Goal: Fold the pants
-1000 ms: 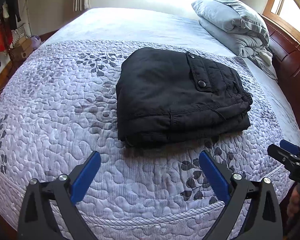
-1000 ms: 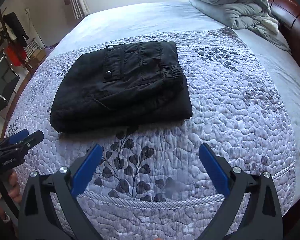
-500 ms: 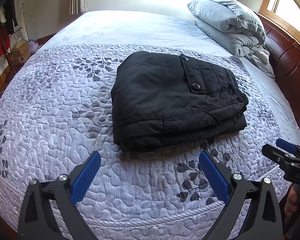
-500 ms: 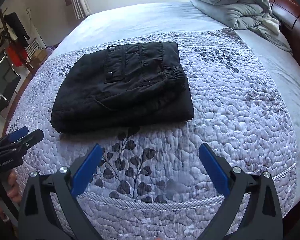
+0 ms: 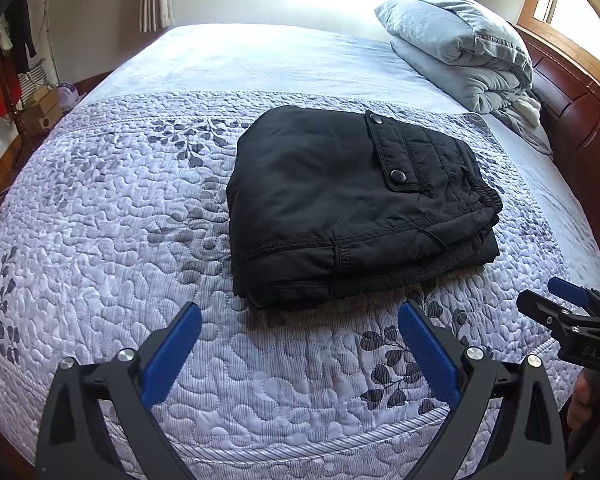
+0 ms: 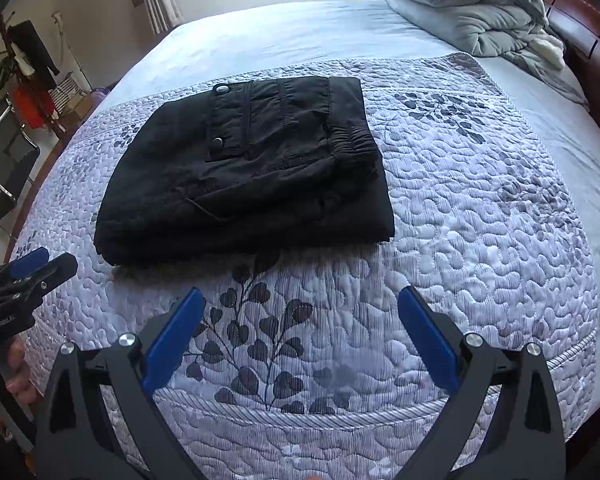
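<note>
Black pants (image 5: 352,204) (image 6: 248,172) lie folded into a compact stack on the quilted lavender bedspread (image 5: 112,240) (image 6: 480,232), a snap-button pocket flap on top. My left gripper (image 5: 300,314) hovers just in front of the stack's near edge, open and empty. My right gripper (image 6: 302,300) hangs over the quilt in front of the stack's right end, also open and empty. Each gripper shows in the other's view: the right gripper (image 5: 560,304) at the right edge, the left gripper (image 6: 40,266) at the left edge, both held by a hand.
A folded grey duvet (image 5: 464,48) (image 6: 468,4) sits at the head of the bed beside the dark wooden headboard (image 5: 572,120). A chair (image 6: 4,160) and hanging clothes (image 6: 28,56) stand off the bed's left side. The quilt's front edge (image 6: 320,412) lies close below the grippers.
Both grippers have drawn slightly back and up from the folded pants, which have not moved. The jaws stay open throughout.
</note>
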The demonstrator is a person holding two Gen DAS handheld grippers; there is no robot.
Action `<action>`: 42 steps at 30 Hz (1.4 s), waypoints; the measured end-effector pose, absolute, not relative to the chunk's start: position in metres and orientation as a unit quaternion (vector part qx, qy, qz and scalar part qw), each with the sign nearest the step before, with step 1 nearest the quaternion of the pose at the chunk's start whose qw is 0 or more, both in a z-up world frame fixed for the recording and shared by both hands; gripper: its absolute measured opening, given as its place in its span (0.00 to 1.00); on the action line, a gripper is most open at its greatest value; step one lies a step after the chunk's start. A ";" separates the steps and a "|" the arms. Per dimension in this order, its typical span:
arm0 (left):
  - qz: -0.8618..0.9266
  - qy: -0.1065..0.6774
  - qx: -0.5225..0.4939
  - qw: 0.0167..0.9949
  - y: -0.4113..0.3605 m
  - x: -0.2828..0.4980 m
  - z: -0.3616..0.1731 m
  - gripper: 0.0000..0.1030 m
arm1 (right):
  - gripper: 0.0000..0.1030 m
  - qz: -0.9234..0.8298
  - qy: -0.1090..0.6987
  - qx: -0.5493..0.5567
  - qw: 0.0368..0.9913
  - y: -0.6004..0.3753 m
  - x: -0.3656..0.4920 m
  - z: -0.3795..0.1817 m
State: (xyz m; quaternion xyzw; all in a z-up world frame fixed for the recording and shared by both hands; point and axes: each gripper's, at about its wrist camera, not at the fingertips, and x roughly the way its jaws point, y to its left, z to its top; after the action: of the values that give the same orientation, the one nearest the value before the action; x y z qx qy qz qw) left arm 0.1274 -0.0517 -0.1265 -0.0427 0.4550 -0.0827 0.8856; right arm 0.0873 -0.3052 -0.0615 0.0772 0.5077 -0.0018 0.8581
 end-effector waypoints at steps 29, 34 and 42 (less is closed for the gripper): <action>-0.078 0.448 -0.034 0.890 -0.055 0.133 -0.129 0.96 | 0.95 -0.010 0.514 0.082 0.854 -0.313 0.092 -0.071; -0.081 0.447 -0.018 0.890 -0.058 0.133 -0.126 0.96 | 0.95 -0.011 0.512 0.086 0.855 -0.314 0.091 -0.070; -0.080 0.448 -0.015 0.891 -0.060 0.131 -0.124 0.96 | 0.95 -0.011 0.509 0.084 0.856 -0.314 0.091 -0.066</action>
State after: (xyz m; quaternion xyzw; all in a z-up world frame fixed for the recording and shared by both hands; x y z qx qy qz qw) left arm 0.1313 -0.0597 -0.1243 -0.0151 0.4477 -0.0797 0.8905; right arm 0.0909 -0.3140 -0.0662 0.0837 0.5094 -0.0112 0.8564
